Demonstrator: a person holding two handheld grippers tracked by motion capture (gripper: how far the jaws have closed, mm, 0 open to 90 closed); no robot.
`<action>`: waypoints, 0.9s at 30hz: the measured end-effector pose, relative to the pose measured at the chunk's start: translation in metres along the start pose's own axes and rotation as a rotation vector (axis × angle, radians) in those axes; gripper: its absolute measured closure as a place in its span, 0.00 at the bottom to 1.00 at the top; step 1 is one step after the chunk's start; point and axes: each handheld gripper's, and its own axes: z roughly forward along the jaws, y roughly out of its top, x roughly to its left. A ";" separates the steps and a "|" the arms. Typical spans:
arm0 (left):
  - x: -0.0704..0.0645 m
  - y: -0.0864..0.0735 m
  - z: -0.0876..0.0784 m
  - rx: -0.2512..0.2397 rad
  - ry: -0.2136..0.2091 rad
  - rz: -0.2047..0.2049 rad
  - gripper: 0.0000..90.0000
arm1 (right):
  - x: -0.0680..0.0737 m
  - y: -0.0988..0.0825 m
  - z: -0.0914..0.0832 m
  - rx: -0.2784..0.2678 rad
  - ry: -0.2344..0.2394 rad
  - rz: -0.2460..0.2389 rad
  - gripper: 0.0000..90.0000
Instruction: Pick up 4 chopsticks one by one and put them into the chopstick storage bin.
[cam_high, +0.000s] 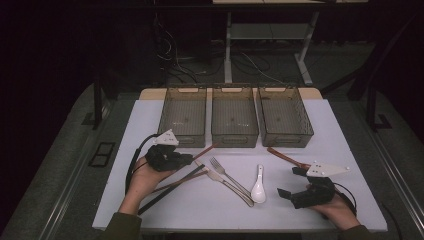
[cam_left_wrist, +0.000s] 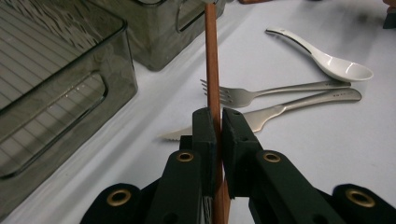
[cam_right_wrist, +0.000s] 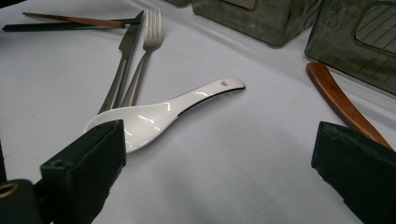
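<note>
Left jaws clamped on brown chopstick (cam_left_wrist: 213, 60), long axis running forward toward left bin (cam_high: 183, 114). Right gripper (cam_high: 291, 183) jaws wide apart, spoon (cam_right_wrist: 154, 114) just ahead-left on surface.

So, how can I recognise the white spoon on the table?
Start at the three grey bins at the far edge of the white table. In front of the middle bin lie a fork and knife; the white spoon, the only ceramic piece, is beside them.

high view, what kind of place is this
Probably a lab or workshop set up for recording, not a kitchen: a white table with three empty bins, loose cables on the floor, and a desk frame behind.
</note>
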 end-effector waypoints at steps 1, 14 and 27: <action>0.001 0.001 0.001 0.000 -0.001 -0.003 0.93 | 0.000 0.000 0.000 0.000 0.000 0.000 0.03; 0.014 0.014 -0.002 -0.012 0.021 -0.006 0.93 | 0.000 0.000 -0.001 -0.005 0.004 0.006 0.03; 0.026 0.031 -0.007 -0.025 0.043 0.002 0.93 | 0.000 0.000 -0.002 -0.009 0.001 0.006 0.03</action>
